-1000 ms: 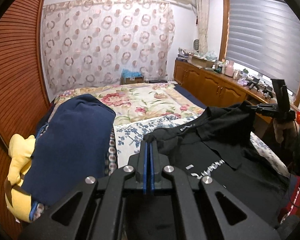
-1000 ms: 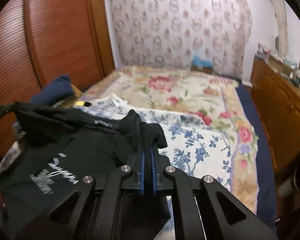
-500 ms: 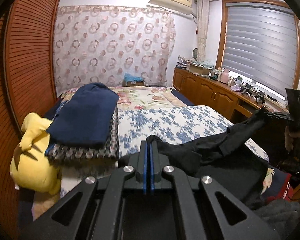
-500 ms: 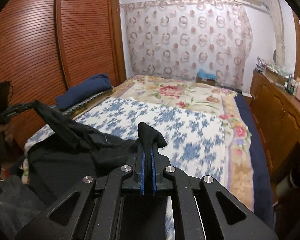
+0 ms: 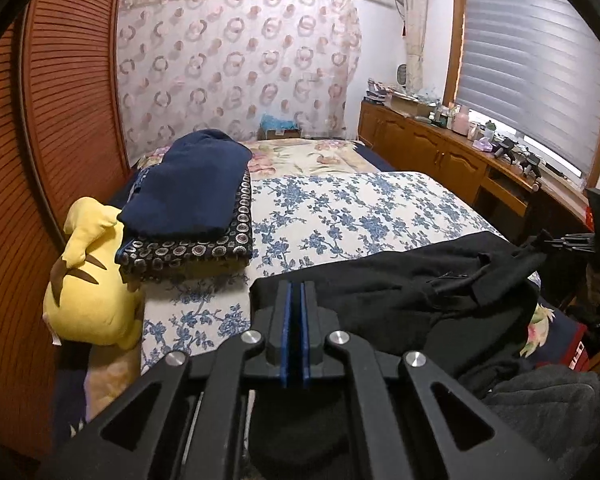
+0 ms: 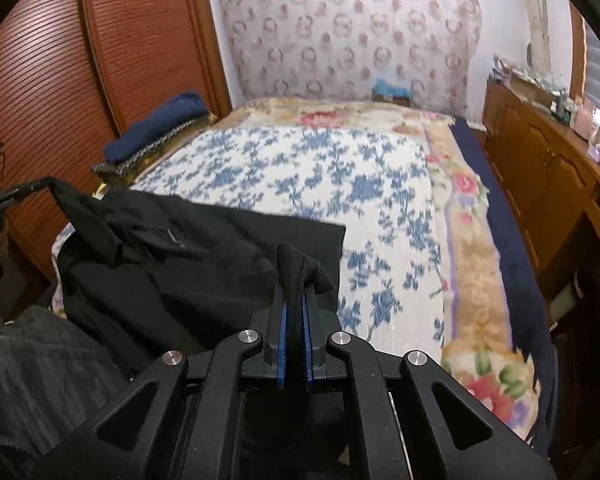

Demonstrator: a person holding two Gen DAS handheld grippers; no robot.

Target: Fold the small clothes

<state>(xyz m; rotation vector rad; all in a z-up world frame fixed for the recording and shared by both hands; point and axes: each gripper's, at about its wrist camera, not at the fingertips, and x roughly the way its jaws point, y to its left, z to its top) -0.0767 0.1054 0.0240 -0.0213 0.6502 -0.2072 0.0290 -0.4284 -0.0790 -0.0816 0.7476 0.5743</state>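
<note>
I have both grippers clamped on the same black garment (image 5: 412, 292), which is stretched between them across the near end of the bed (image 5: 340, 216). From the left wrist camera, the left gripper (image 5: 295, 286) has its fingers (image 5: 286, 320) pressed together with only a thin seam between the blue pads, and the black cloth starts right at their tips, so I read that as a pinch on the garment's near edge. Far off at the right edge of that view I can see the right gripper (image 5: 540, 240) holding the other end of the cloth up off the bedding, with a hand (image 5: 598, 276) below it.

From the right wrist camera, the right gripper's fingers are closed on a bunched fold of black fabric that sticks up above the tips like a little peak. The garment runs away to the left from there, sagging onto the blue-flowered coverlet (image 6: 320, 176), and rises to the left gripper at the far left edge.

Most of the garment lies on the coverlet at the foot of the bed; some of it hangs over the edge toward me.

Along the bed's left side sits a yellow plush toy (image 5: 92, 276), touching a dark patterned folded cloth (image 5: 204, 250) with a navy folded garment (image 5: 192, 192) stacked on top. A heap of grey clothing (image 6: 32, 376) lies low beside me, off the bed
</note>
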